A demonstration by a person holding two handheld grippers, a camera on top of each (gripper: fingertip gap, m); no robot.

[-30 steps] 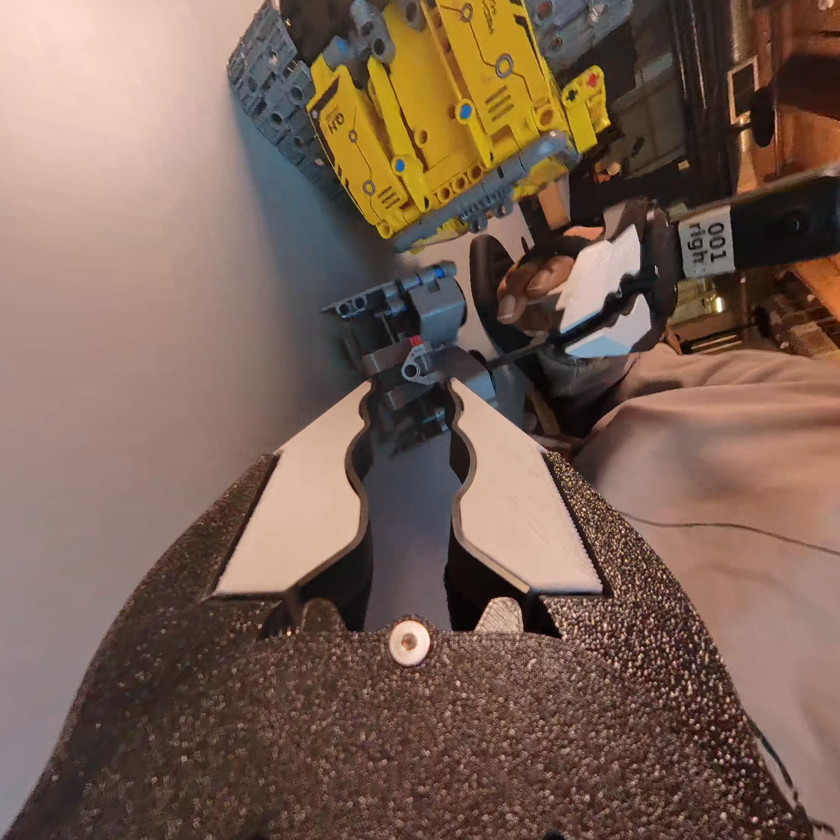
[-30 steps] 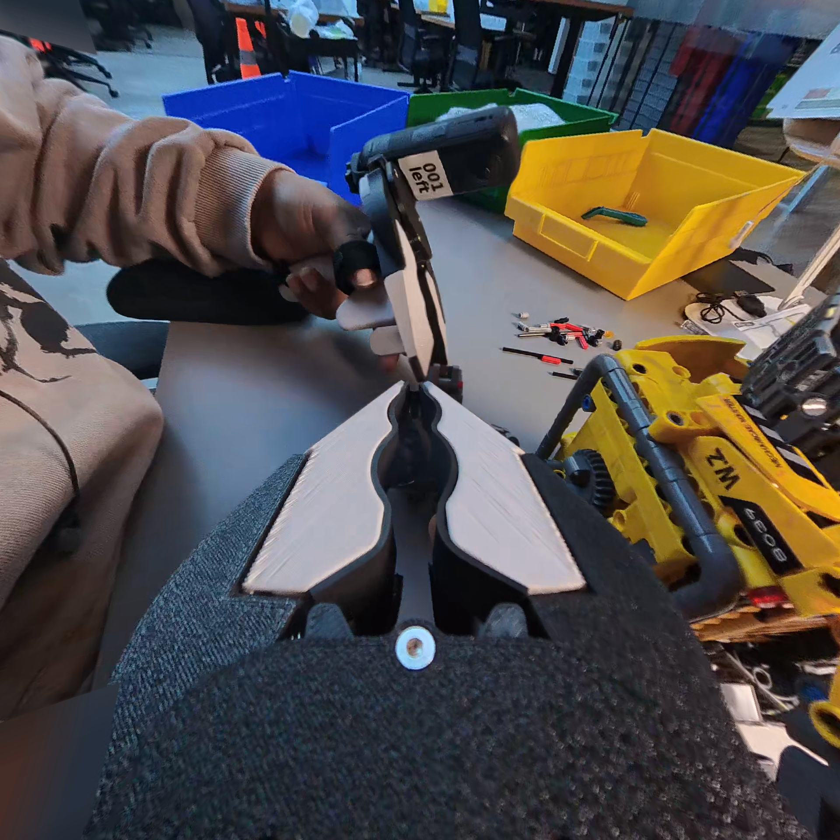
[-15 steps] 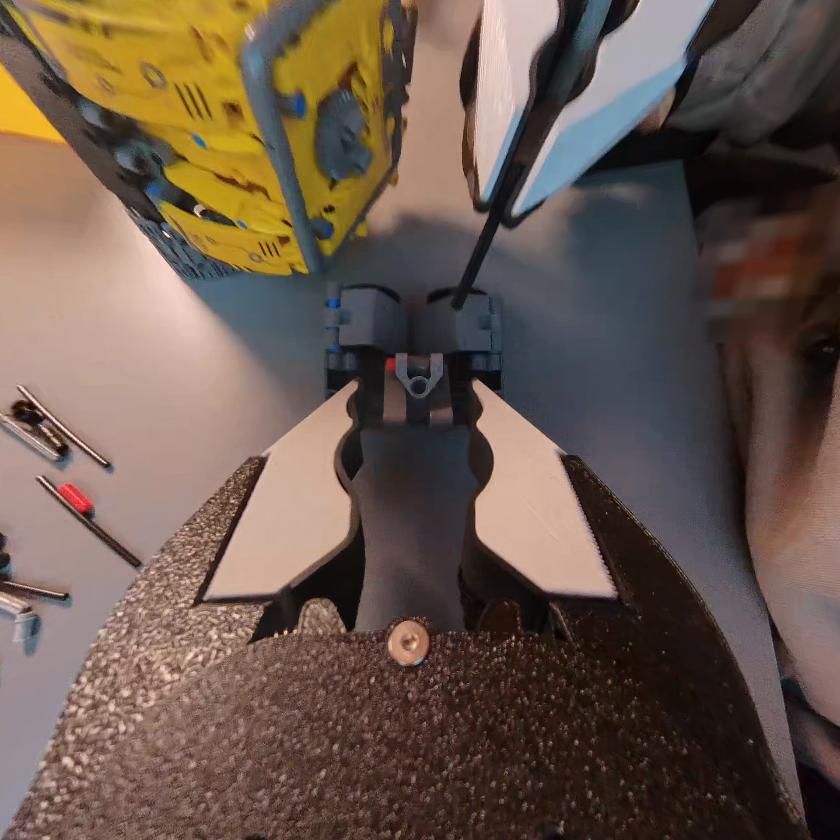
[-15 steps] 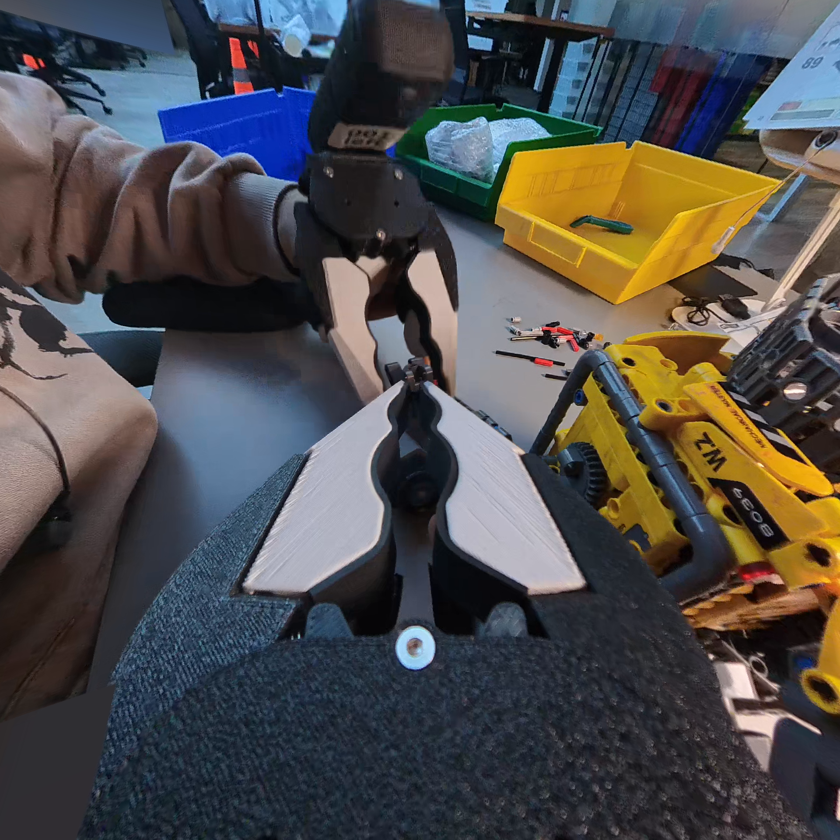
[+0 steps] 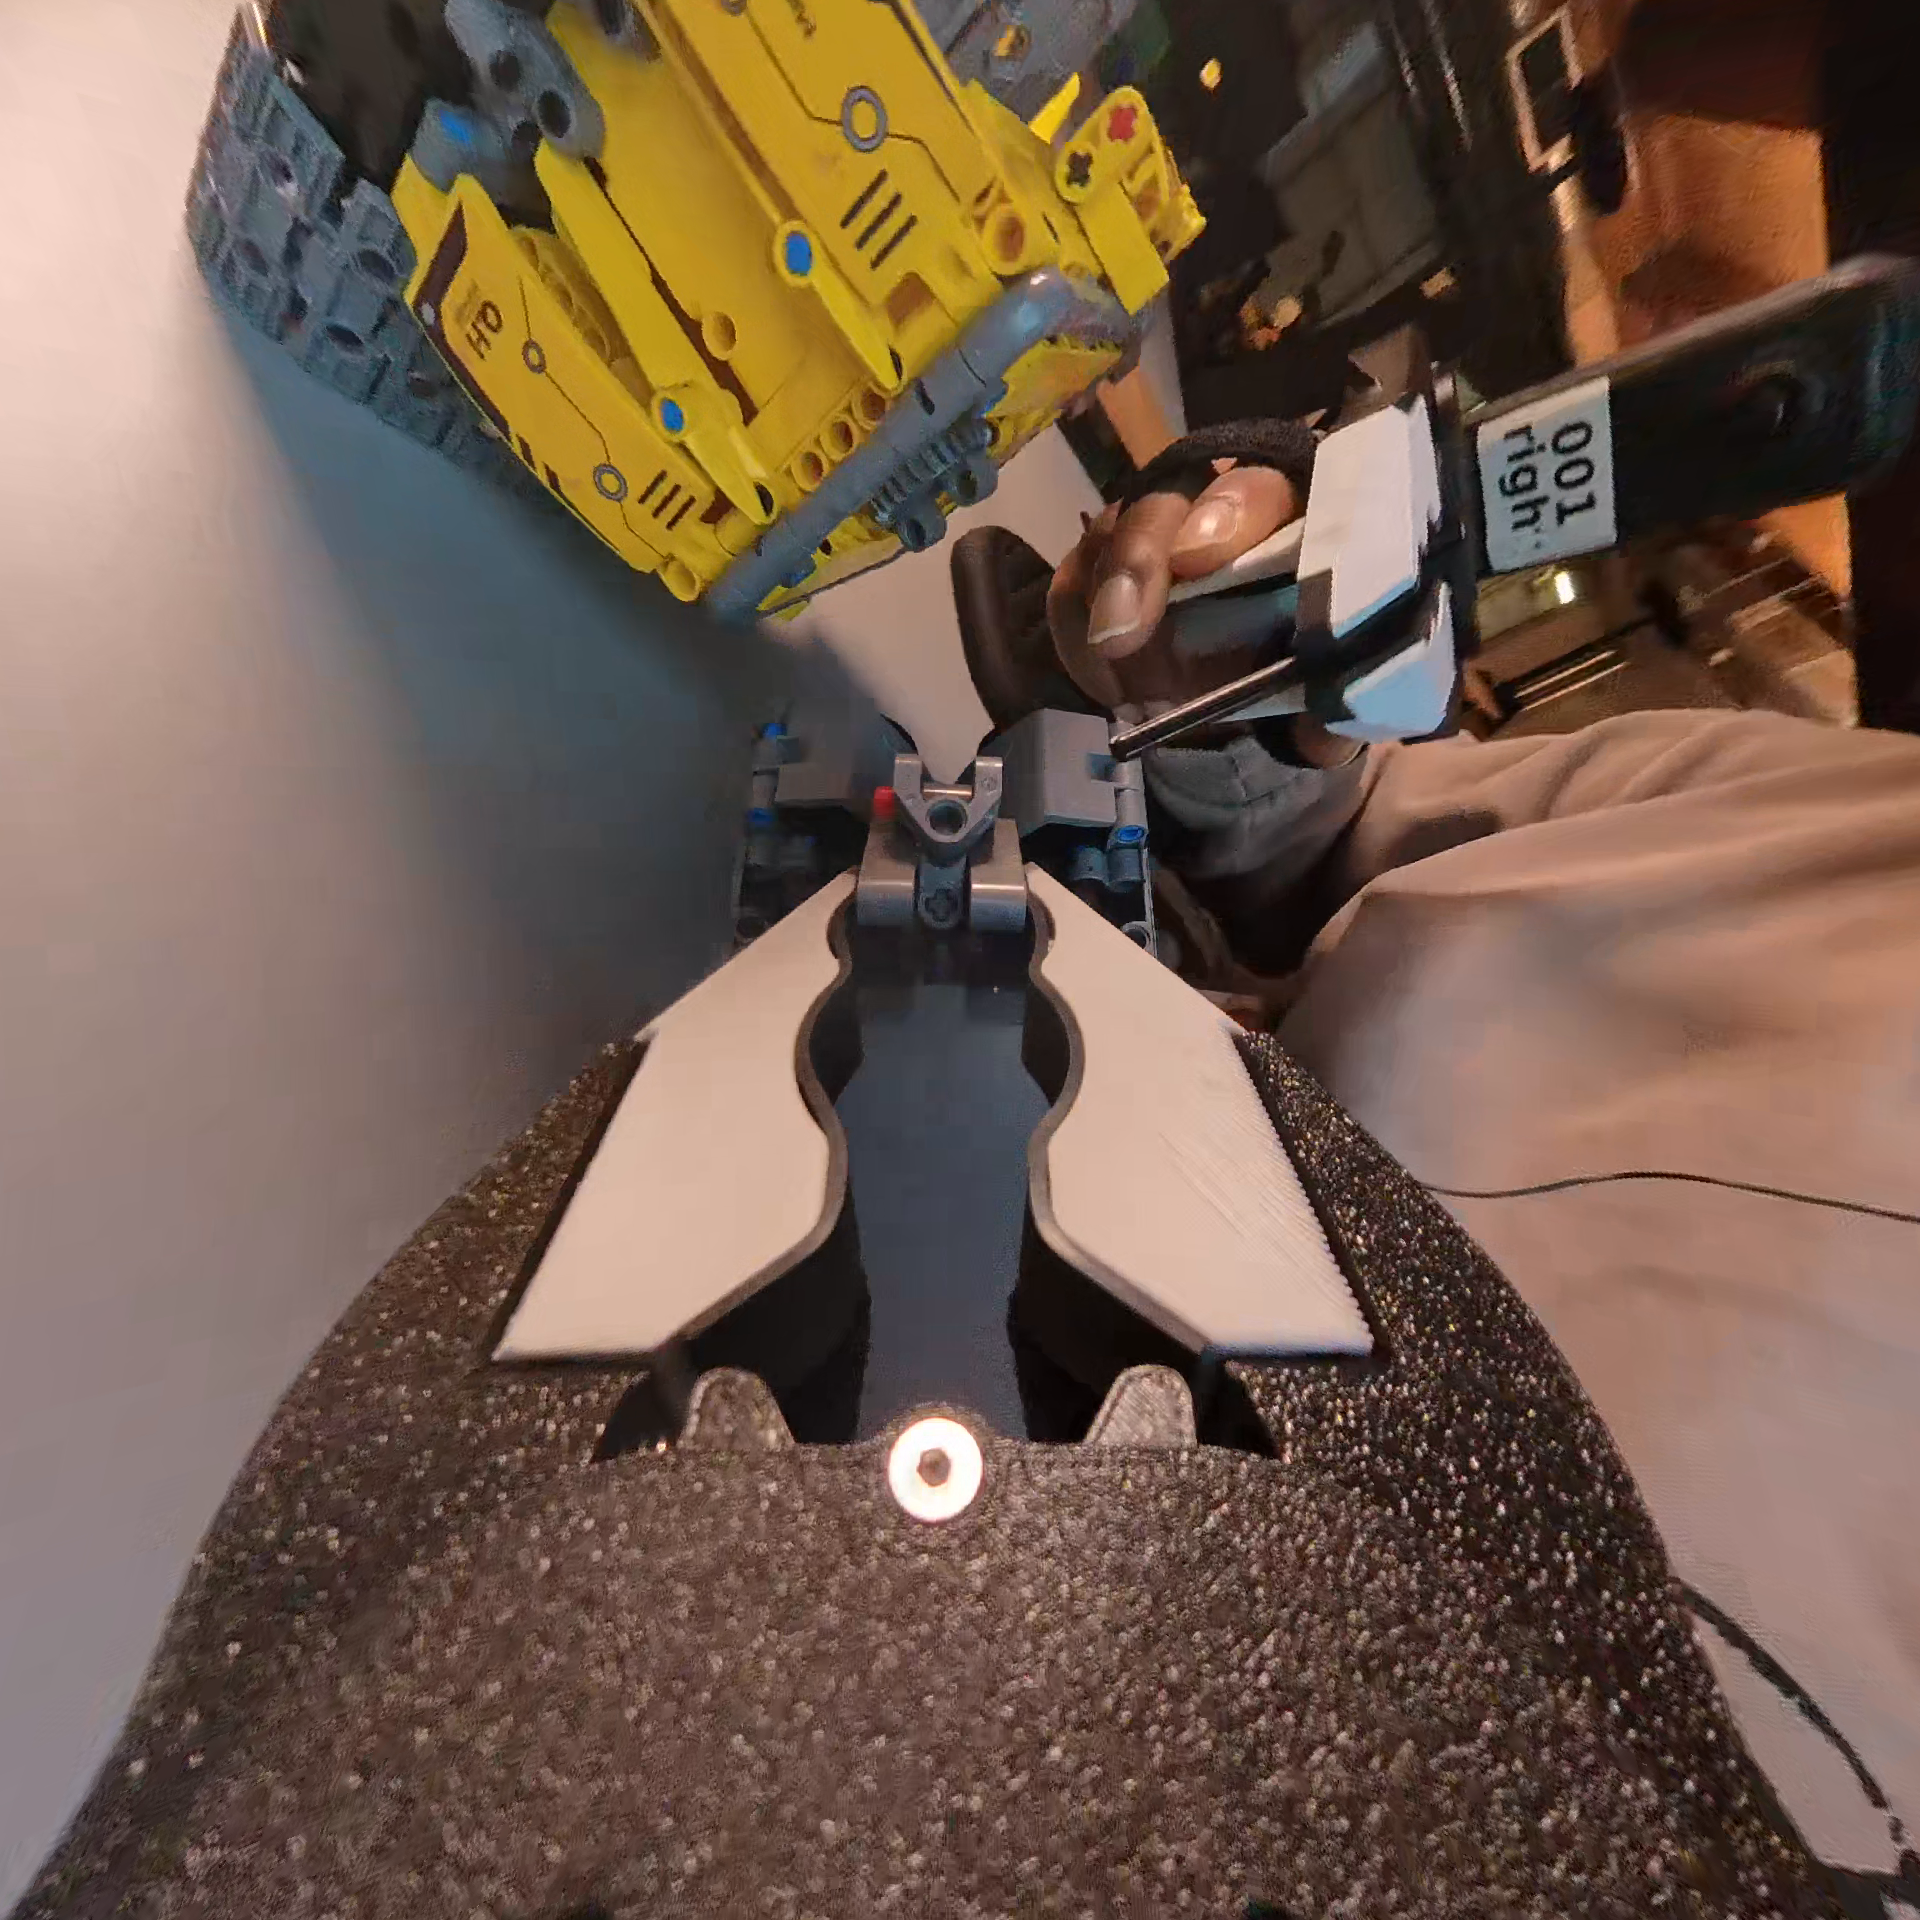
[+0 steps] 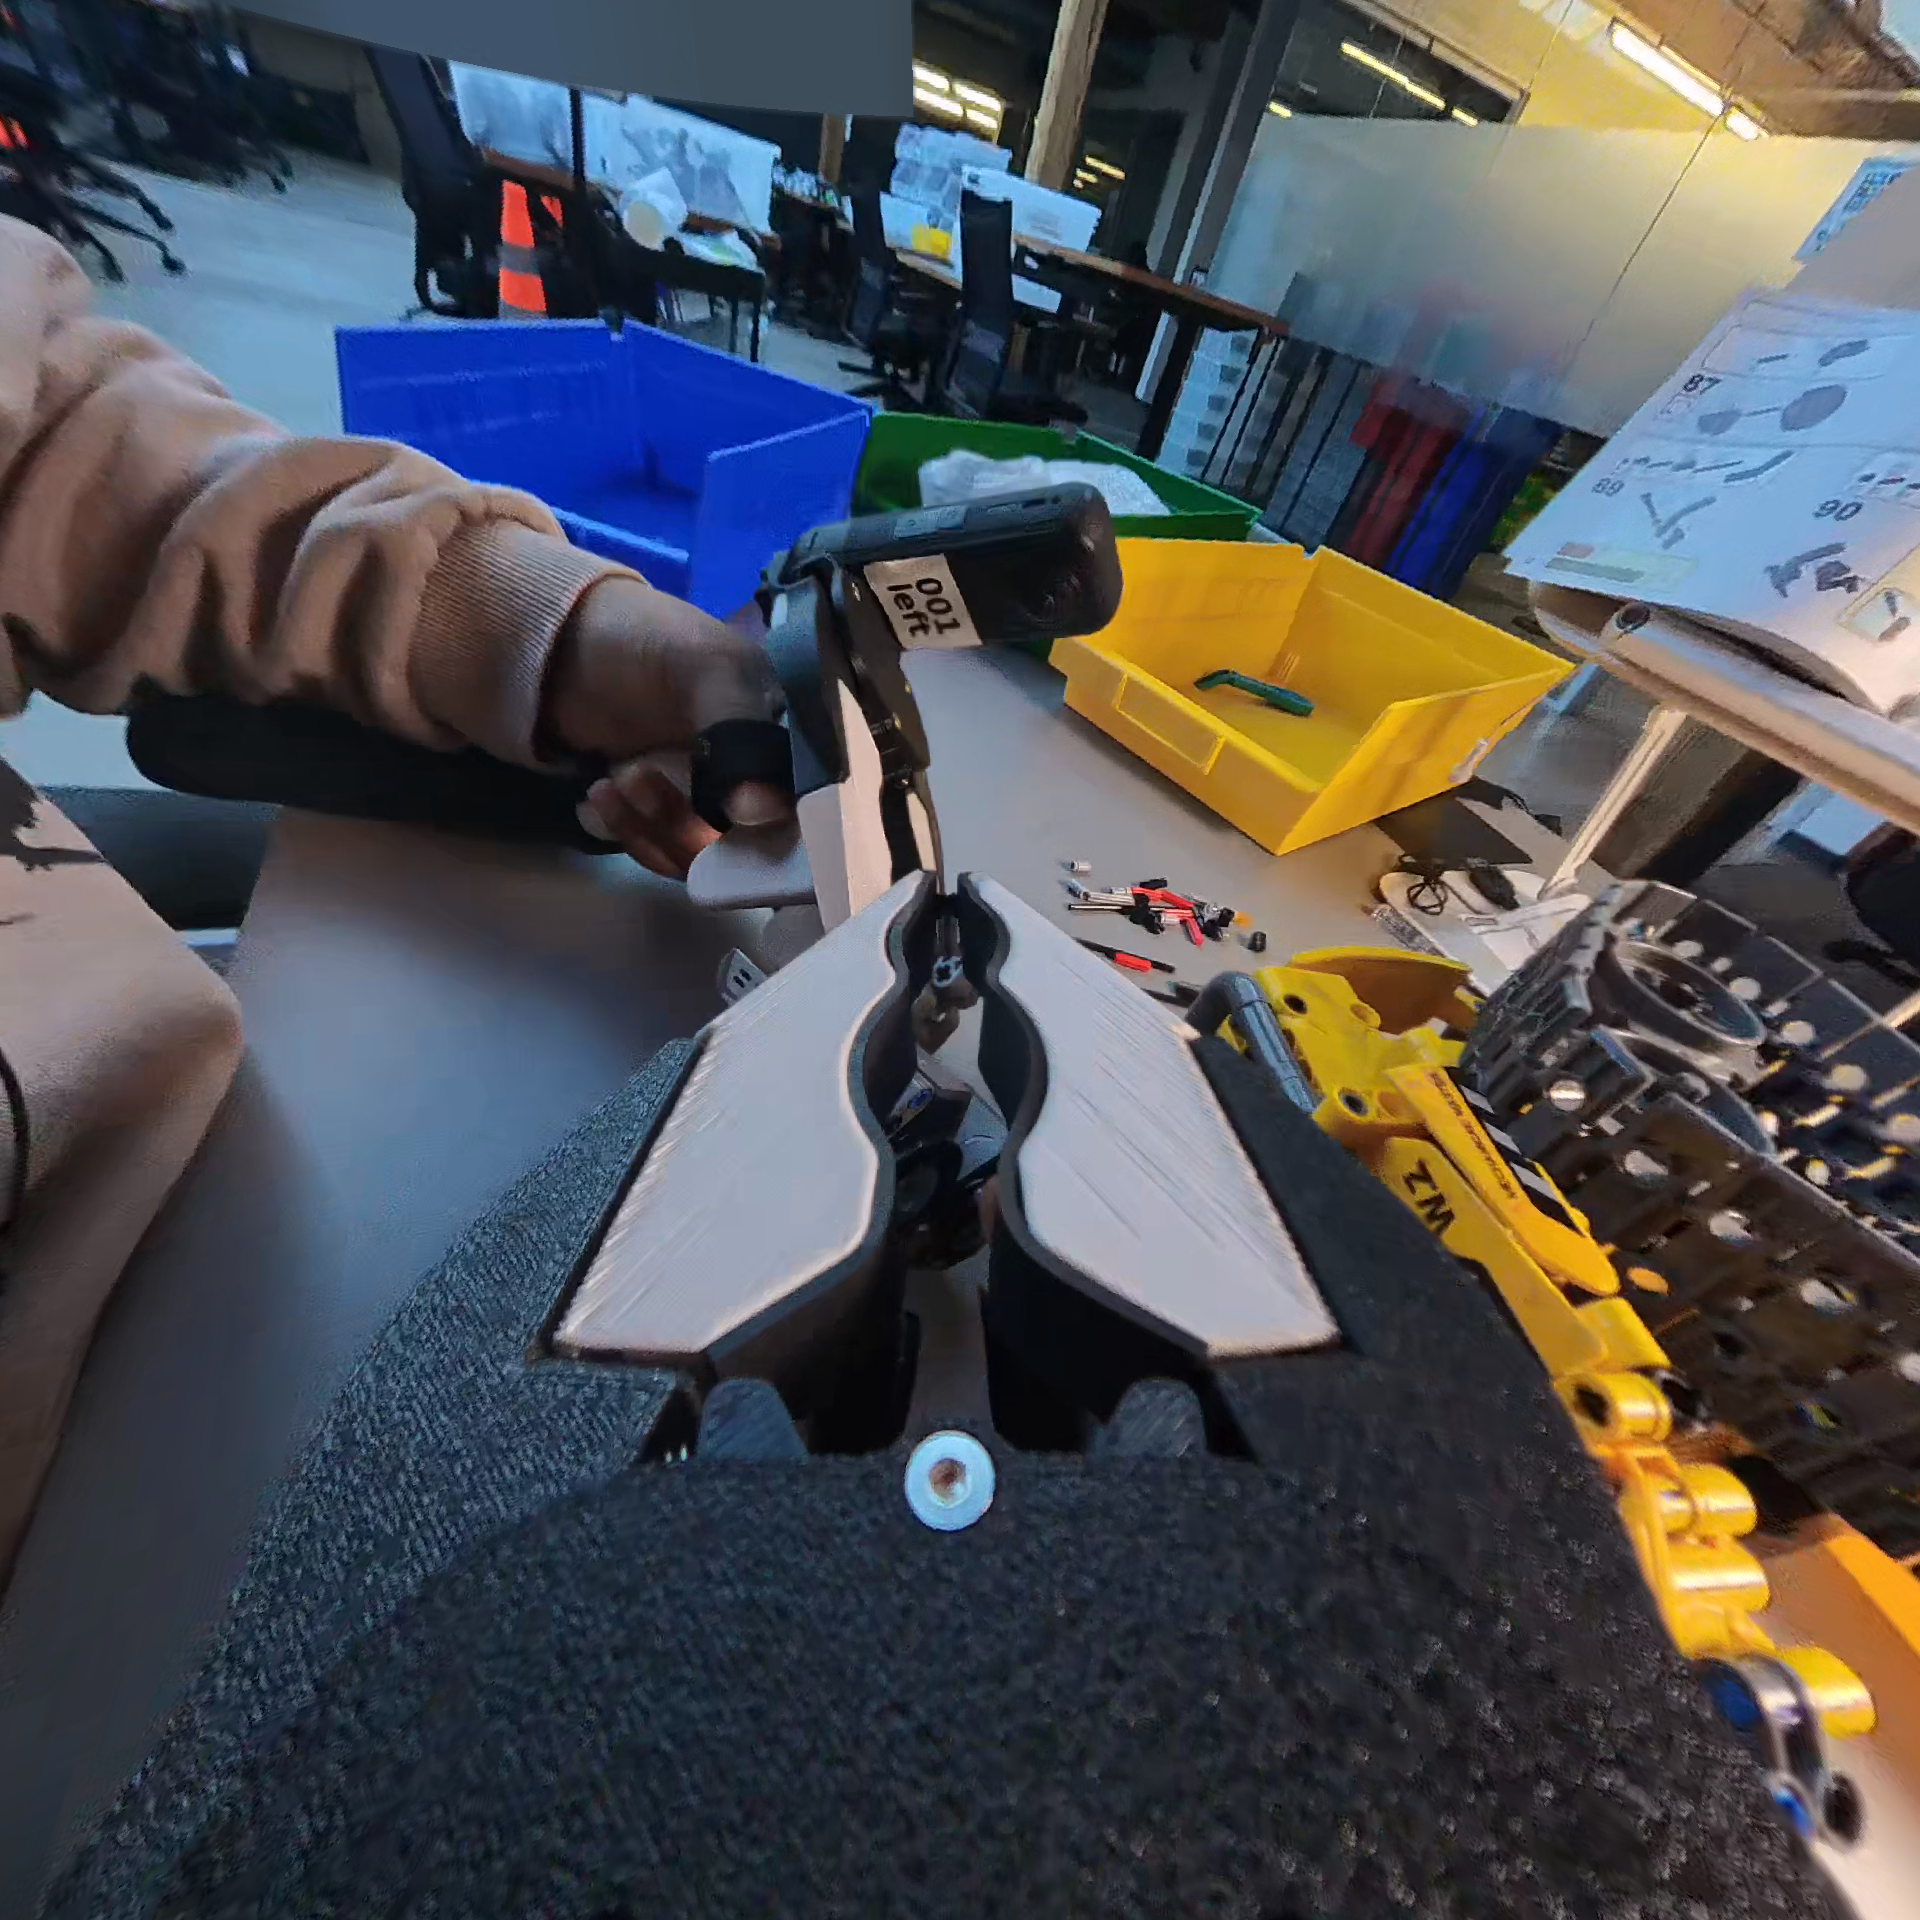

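My left gripper [image 5: 940,888] is shut on a small grey brick assembly [image 5: 1060,774] and holds it just above the grey table [image 5: 312,831], rolled on its side. My right gripper [image 5: 1371,644] is shut on a thin black axle [image 5: 1205,707], whose tip touches the right side of the assembly. In the right wrist view my right gripper [image 6: 945,888] has its fingers nearly together, the left gripper [image 6: 862,821] is right beyond its tips, and the assembly [image 6: 935,1143] shows dark between the fingers. A large yellow brick-built vehicle [image 5: 727,312] stands close behind.
The yellow vehicle [image 6: 1455,1143] with black tracks is at the right. Loose pins and axles [image 6: 1143,904] lie on the table. Blue [image 6: 623,447], green [image 6: 1039,478] and yellow [image 6: 1299,675] bins stand at the back. An instruction booklet [image 6: 1766,468] is at upper right. The person's sleeve [image 6: 260,571] is at left.
The left gripper has rolled from pointing down at the table back onto its side, still holding the assembly. The axle tip stays at the assembly's right side.
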